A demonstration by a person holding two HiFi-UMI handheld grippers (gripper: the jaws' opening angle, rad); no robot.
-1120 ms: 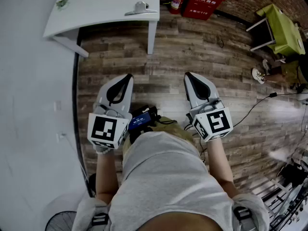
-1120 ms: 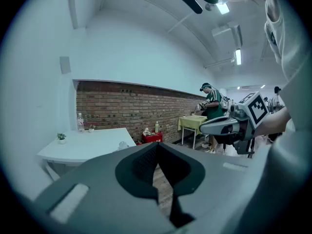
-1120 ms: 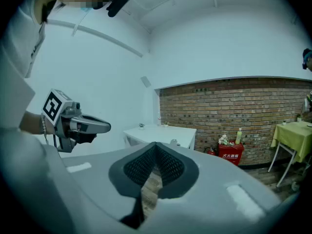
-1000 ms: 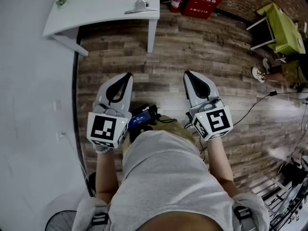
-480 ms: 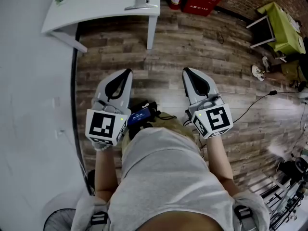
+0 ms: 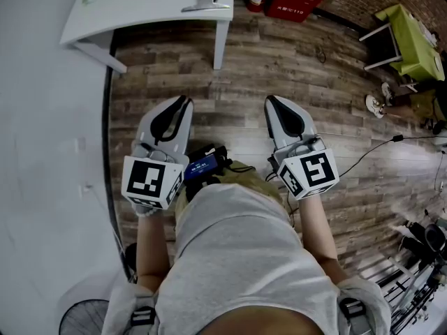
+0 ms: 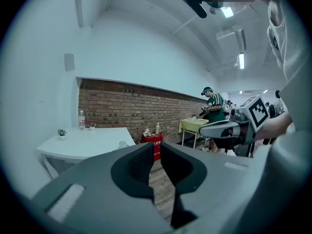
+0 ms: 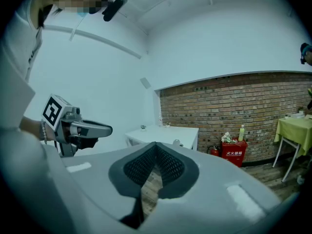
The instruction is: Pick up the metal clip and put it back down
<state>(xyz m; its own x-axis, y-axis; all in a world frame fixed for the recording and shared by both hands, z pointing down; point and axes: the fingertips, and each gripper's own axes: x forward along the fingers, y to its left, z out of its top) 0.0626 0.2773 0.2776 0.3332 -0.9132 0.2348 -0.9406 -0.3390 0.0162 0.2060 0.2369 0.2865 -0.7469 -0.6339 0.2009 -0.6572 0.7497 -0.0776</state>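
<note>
left gripper (image 6: 184, 101) just opening, empty; right gripper (image 6: 269, 101) closed; metal clip (image 6: 206, 4) on white table (image 6: 143, 9), wood floor (image 6: 286, 65).

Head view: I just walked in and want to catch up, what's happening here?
A person stands back from the white table, a claw in each hand, over the wooden floor. The metal clip lies near the table's edge. The left claw has just been opening, slightly apart and empty; the right claw is shut, empty.

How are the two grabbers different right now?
On the left gripper, the jaws have just been opening, leaving a narrow empty gap; on the right gripper, they are shut. In the head view, the left gripper leans rightward, the right gripper leftward. Both hold nothing, over the wooden floor.
</note>
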